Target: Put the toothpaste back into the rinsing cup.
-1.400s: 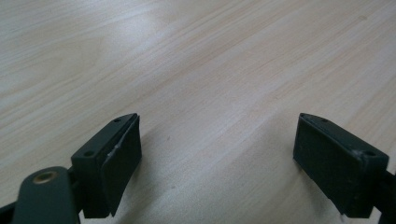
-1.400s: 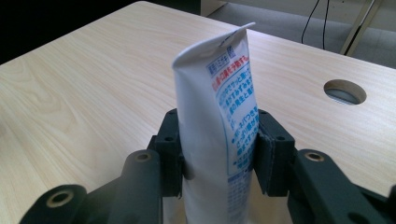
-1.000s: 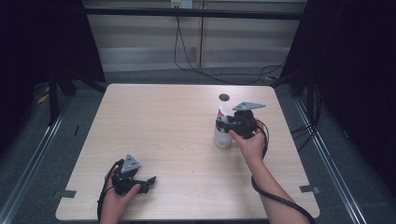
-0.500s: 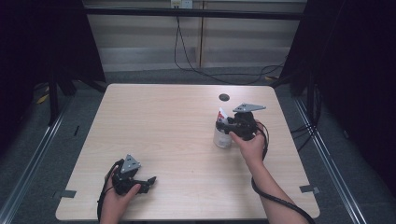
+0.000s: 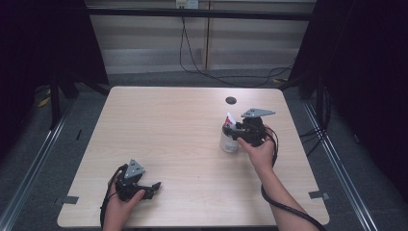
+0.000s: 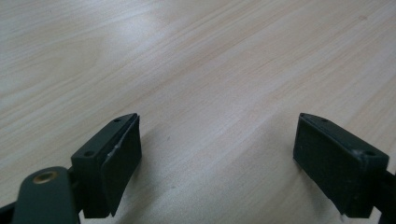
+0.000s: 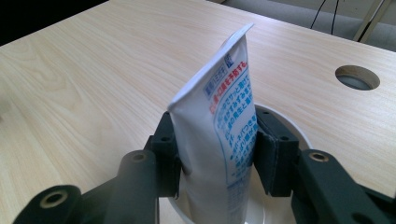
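- The right hand-held gripper (image 5: 236,131) is over the right half of the bench (image 5: 173,125), nearer the far edge than the near one, with the person's right hand (image 5: 258,149) behind it.
- Its jaws are clamped on a white toothpaste tube (image 7: 223,126), one jaw pressing each flat side; in the right gripper view the tube stands upright, leaning a little, with its crimped end on top and blue and red print down its face.
- The tube's lower end sits inside a white cup (image 5: 229,140), whose rim curves behind the jaws in the right gripper view.
- The cup stands on the bench just to the left of the right hand-held gripper.
- A round cable hole (image 5: 231,100) lies in the bench beyond the cup, near the far edge.
- The left hand-held gripper (image 5: 150,188) rests low at the near left corner of the bench, held by the person's left hand (image 5: 126,199).
- Its jaws stand wide apart, with bare wood grain between them in the left gripper view.
- The two hand-held grippers are well apart.
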Tool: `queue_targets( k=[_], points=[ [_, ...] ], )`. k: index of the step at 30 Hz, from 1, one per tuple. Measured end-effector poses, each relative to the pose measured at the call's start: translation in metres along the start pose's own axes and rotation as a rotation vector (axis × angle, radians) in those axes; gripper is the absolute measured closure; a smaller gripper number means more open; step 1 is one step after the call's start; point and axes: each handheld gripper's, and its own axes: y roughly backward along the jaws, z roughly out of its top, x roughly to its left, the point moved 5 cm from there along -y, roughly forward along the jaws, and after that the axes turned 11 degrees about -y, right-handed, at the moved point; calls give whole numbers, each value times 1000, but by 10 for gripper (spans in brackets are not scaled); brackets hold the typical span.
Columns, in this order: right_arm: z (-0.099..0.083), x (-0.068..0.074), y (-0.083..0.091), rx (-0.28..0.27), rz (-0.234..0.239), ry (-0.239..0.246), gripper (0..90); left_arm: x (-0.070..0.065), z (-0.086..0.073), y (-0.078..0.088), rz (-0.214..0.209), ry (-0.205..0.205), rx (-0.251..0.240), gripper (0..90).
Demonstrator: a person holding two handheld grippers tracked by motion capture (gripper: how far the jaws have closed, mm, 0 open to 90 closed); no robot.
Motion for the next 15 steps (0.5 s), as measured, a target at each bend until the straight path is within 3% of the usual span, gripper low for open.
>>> queue_targets(
  k=[6, 15],
  points=[
    [-1, 3, 3, 2, 1, 11, 564, 0, 0, 0, -1, 0, 0, 151],
    [-3, -1, 6, 9, 1, -10, 509, 0, 0, 0, -2, 1, 0, 151]
  ],
)
